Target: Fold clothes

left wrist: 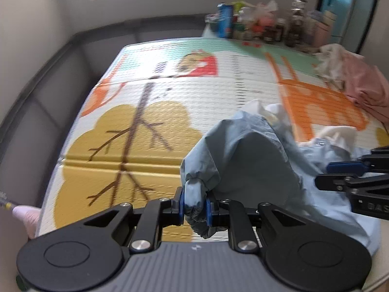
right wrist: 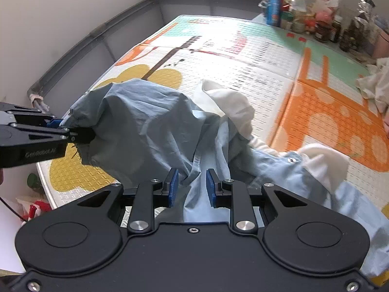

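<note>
A light blue garment (left wrist: 255, 160) with a white lining (right wrist: 231, 102) lies bunched on the patterned play mat (left wrist: 136, 77). My left gripper (left wrist: 195, 206) is shut on its gathered cuff, lifted just above the mat's near edge. In the right wrist view that gripper (right wrist: 70, 131) comes in from the left, holding the cuff end of the blue garment (right wrist: 145, 121). My right gripper (right wrist: 192, 187) is closed in on a fold of the blue cloth near the garment's front edge. It also shows in the left wrist view as the right gripper (left wrist: 323, 175), over the crumpled body.
A heap of pink and cream clothes (left wrist: 359, 82) sits at the mat's right side, also seen as the clothes heap (right wrist: 374, 87). Bottles, jars and a blue can (right wrist: 274, 4) crowd the far right corner. A grey padded rail (left wrist: 48, 85) borders the mat on the left and far sides.
</note>
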The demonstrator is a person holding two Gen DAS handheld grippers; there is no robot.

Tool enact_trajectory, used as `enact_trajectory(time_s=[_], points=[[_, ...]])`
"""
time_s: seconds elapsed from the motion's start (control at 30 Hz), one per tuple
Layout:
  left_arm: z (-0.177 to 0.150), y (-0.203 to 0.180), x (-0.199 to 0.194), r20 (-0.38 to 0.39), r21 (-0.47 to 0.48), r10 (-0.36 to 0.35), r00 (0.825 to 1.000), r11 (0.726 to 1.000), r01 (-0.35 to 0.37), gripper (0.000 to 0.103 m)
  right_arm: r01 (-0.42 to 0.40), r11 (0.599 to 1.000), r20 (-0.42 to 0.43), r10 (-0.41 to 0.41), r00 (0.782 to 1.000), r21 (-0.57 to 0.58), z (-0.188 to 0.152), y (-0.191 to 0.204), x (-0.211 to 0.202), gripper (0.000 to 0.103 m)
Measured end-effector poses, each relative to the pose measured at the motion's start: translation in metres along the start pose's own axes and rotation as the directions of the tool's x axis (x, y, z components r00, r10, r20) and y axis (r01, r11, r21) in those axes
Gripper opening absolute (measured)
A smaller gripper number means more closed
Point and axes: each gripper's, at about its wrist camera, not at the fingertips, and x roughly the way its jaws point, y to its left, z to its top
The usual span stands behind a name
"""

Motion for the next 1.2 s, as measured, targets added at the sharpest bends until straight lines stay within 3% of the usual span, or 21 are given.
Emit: enact_trajectory(time_s=[0.23,0.4,0.5,0.87,1.2], points=[[-0.005,0.036,0.014,-0.044,-0.080,0.091,0.995,0.992,-0.094,0.021,-0.028,0.999,-0.017,0.027,0.999,-0.043,0.013,0.022,0.015,0.023],[-0.009,0.054,0.022,-0.076,-0.106,0.174,0.982,0.978,-0.181,0.031,-0.042,0.997,-0.030,0.040,0.999,-0.068,0.020,0.034,0.026,0.023],[-0.013,0.063,0.023,-0.085,-0.126,0.184,0.979,0.973,-0.193,0.039,-0.052,0.996,-0.041,0.049,0.998,-0.071,0.023,0.040,0.033,0.023],[-0.018,0.057,0.022,-0.089,-0.114,0.166,0.982,0.978,-0.176,0.049,-0.068,0.995,-0.065,0.063,0.996,-0.075,0.028,0.045,0.051,0.023],[-0.009,0.031,0.021,-0.071,-0.064,0.124,0.990,0.990,-0.129,0.059,-0.053,0.998,-0.037,0.051,0.998,-0.045,0.028,0.032,0.035,0.024]])
